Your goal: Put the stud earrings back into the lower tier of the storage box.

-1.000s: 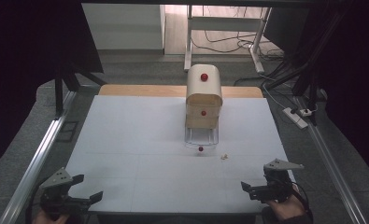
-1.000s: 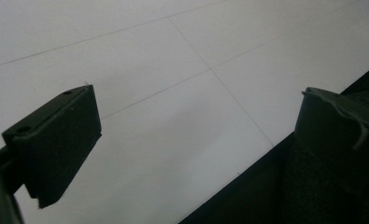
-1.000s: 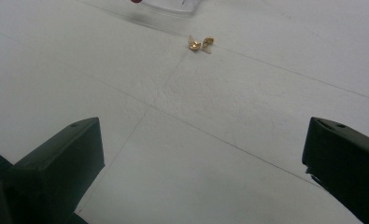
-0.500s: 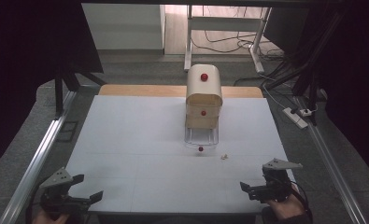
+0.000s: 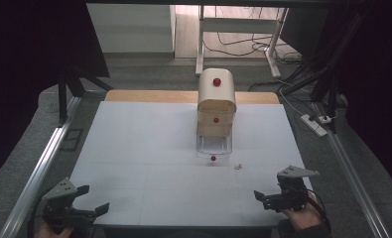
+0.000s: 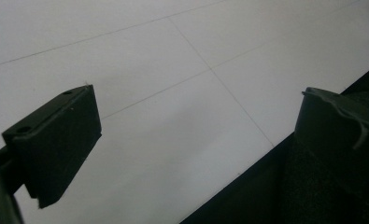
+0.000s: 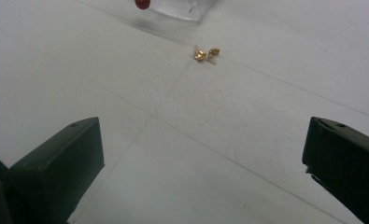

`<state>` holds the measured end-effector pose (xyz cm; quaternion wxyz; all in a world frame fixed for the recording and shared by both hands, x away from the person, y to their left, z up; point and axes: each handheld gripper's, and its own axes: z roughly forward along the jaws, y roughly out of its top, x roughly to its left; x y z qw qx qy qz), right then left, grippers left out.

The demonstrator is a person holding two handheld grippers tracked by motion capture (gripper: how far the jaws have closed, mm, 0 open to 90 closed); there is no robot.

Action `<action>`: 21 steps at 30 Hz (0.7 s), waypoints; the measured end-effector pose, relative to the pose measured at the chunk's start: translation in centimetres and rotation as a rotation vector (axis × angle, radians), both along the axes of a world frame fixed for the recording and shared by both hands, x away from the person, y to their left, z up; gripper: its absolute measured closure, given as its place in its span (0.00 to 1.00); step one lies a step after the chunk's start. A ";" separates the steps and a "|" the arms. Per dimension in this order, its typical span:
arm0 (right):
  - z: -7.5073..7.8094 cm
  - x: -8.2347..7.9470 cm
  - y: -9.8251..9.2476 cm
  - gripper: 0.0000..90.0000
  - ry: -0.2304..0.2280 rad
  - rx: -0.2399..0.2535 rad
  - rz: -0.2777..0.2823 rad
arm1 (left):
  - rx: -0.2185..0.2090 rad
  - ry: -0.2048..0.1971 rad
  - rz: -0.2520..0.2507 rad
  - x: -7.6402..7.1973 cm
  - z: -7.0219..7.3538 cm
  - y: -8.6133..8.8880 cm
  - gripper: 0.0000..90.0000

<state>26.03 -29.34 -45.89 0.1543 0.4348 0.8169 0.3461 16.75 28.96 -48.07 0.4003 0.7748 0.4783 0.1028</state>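
A small wooden drawer chest [image 5: 216, 106] with red knobs stands at the middle back of the white table [image 5: 144, 148]. Its clear bottom drawer [image 5: 213, 147] is pulled out, its red knob [image 5: 213, 158] toward me. Two tiny gold pieces [image 5: 238, 167] lie on the table just right of that drawer. In the right gripper view, the gold pieces [image 7: 206, 54] lie ahead of my open right gripper [image 7: 203, 130], with the drawer's edge [image 7: 182, 9] beyond. My right gripper [image 5: 261, 199] sits near the front right edge. My left gripper [image 5: 93, 198] is at the front left corner, open [image 6: 198, 100] over bare table.
Metal rails [image 5: 44, 163] run along both sides of the table. A power strip [image 5: 314, 124] and cables lie on the floor at the right. A strip of bare wood [image 5: 149, 96] shows at the table's back edge.
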 end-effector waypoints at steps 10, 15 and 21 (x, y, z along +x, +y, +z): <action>-0.2 0.8 0.2 0.00 -0.006 -0.005 0.006 | 0.000 0.001 0.000 0.0 0.0 0.0 0.01; -0.5 1.7 0.7 0.00 0.023 0.006 0.035 | 0.000 0.001 0.000 0.0 0.0 0.0 0.01; -0.7 2.4 0.9 0.00 0.018 0.008 0.032 | 0.000 0.002 0.000 0.0 0.0 0.0 0.01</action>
